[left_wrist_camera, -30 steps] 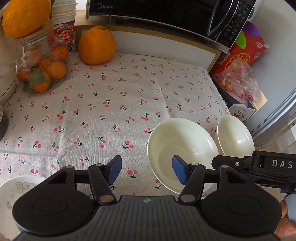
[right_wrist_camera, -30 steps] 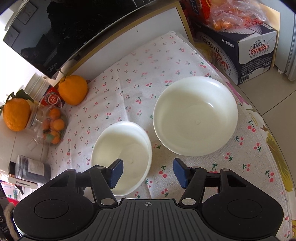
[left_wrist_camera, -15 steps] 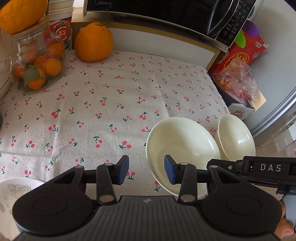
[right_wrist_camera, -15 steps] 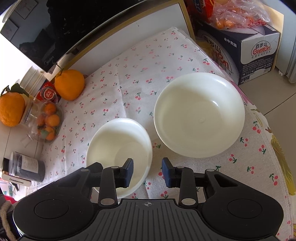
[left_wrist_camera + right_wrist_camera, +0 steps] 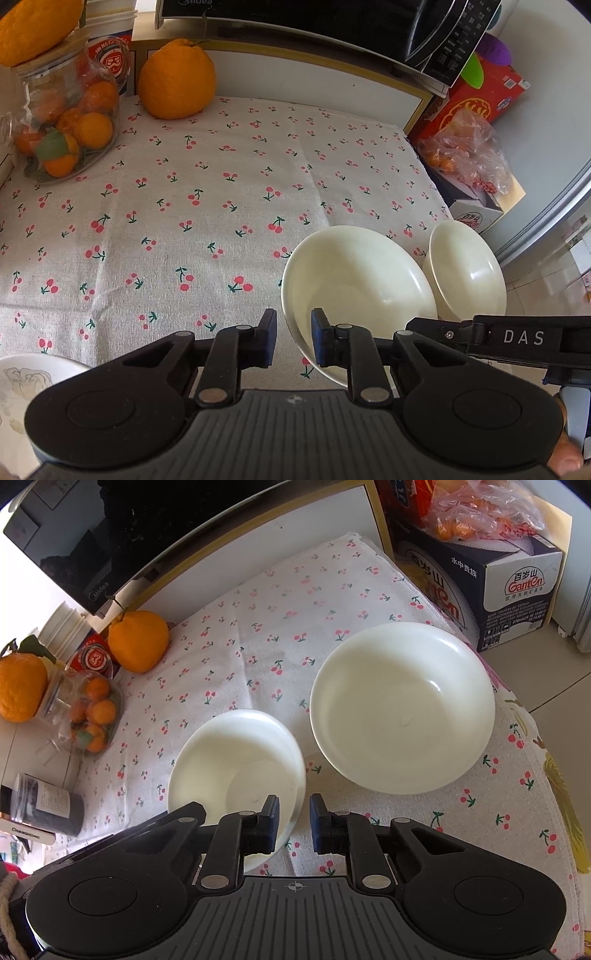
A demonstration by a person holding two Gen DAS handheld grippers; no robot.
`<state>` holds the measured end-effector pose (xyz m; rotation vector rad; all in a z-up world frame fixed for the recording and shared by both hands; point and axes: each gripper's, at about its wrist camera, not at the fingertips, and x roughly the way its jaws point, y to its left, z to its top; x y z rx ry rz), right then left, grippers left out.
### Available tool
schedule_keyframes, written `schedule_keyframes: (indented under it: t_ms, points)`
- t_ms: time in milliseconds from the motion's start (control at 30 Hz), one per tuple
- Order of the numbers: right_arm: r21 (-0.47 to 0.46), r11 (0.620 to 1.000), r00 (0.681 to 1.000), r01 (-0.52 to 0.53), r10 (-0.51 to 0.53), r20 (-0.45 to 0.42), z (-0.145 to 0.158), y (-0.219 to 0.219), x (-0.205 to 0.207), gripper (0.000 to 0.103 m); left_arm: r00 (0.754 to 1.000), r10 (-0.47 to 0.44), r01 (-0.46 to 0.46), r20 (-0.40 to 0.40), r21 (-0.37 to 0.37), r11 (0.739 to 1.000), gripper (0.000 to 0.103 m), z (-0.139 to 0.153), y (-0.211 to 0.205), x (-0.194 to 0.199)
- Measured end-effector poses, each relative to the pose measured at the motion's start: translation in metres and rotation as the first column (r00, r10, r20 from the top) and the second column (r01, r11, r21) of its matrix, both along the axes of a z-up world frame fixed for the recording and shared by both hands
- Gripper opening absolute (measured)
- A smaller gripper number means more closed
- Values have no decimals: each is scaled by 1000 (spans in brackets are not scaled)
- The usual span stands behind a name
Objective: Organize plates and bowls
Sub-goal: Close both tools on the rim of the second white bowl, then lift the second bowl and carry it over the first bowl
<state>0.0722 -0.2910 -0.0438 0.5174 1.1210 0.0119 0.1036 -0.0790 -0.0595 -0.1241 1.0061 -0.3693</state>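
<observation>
two white bowls [image 5: 402, 709] [image 5: 236, 760], perhaps a third [image 5: 22, 384], one loose orange [image 5: 176, 79]

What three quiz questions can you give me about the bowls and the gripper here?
1. What is between the right gripper's fingertips? A a spoon; B the small bowl's rim; C a cup.
2. True or false: the small bowl sits inside the other bowl.
3. What lies on the jar's lid?

Key:
1. B. The jaws have just been closing, and the rim is between them.
2. False. It stands beside the big bowl on the tablecloth.
3. An orange.
</observation>
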Motion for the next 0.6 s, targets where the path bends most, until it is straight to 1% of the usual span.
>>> schedule_keyframes:
  t_ms: [67, 333, 500, 600]
  points:
    - [-1, 1000, 1000, -2, 2, 6, 1, 0, -1, 10, 1000, -6, 6, 2, -5, 1000, 12, 0, 0, -1]
    - [-13, 1000, 999, -12, 12, 32, 8, 1, -3, 10, 1000, -3, 4, 29, -33, 999, 11, 9, 3, -4]
    - [-27, 999, 997, -24, 25, 72, 20, 2, -7, 10, 998, -6, 8, 56, -28, 1000, 11, 16, 3, -9]
    - [-32, 999, 995, -31, 33, 92, 28, 3, -9, 10, 998, 4, -1, 67, -48, 999, 11, 21, 6, -11]
